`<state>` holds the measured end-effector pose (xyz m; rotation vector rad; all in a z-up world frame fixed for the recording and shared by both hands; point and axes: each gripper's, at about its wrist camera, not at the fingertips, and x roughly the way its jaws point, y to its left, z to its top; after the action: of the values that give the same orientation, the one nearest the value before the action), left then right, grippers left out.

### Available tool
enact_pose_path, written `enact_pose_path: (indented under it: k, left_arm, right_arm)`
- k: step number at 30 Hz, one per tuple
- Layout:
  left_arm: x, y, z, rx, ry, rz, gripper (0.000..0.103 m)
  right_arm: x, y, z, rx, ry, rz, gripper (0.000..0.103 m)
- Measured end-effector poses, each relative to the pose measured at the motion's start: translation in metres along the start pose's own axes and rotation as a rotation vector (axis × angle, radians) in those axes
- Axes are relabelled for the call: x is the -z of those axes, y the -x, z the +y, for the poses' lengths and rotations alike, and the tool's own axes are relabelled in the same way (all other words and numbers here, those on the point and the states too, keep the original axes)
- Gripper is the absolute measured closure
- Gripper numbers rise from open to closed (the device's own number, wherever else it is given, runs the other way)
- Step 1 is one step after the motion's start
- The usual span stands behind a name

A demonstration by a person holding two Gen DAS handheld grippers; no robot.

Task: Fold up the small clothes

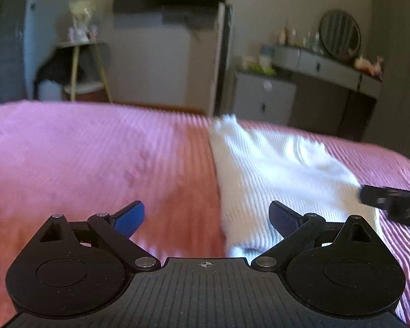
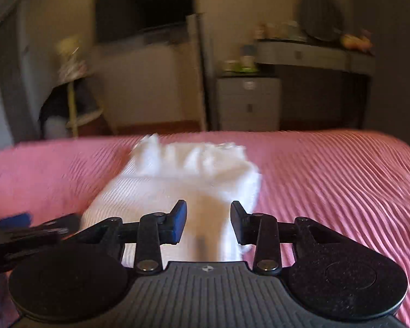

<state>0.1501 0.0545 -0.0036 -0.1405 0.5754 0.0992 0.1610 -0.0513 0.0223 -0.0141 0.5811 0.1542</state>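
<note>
White cloth [image 2: 177, 188], a small ribbed garment folded into a long strip, lies on the pink bedspread [image 2: 341, 180] straight ahead of my right gripper [image 2: 208, 225] and runs away from it toward the far edge of the bed. My right jaws stand a little apart with nothing pinched; the near end of the cloth shows in the gap below them, but the pads are not pressing on it. My left gripper [image 1: 206, 220] hangs with its jaws spread wide and empty; the cloth's left edge passes ahead of and under its right-hand finger, while bare bedspread lies ahead of its left-hand finger. As I judge it, the main risk is closing my right jaws too low and catching the bedspread along with the cloth, which would drag the cover up and spoil the fold. Pinching only the top layer could peel the strip open instead. The far end looks bunched and uneven, so a quick lift may let it slump sideways. My two grippers are near each other and could knock together if both reach for the same corner.
</note>
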Motion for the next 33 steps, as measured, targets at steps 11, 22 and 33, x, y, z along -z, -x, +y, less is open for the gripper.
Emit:
enact_pose_path:
  k: [11,22,33]
  left_arm:
    - [0.010,-0.035,0.001,0.025,-0.006,0.159,0.001]
    - [0.018,-0.035,0.007,0.016,0.015,0.194,0.000]
    - [0.024,0.004,0.006,-0.020,-0.009,0.247,0.000]
  right_arm:
    - [0.022,-0.037,0.010,0.087,0.181,0.044,0.084]
    - [0.012,-0.041,0.010,0.066,0.215,0.138,0.081]
    - [0.034,0.028,0.000,0.151,0.089,0.293,0.017]
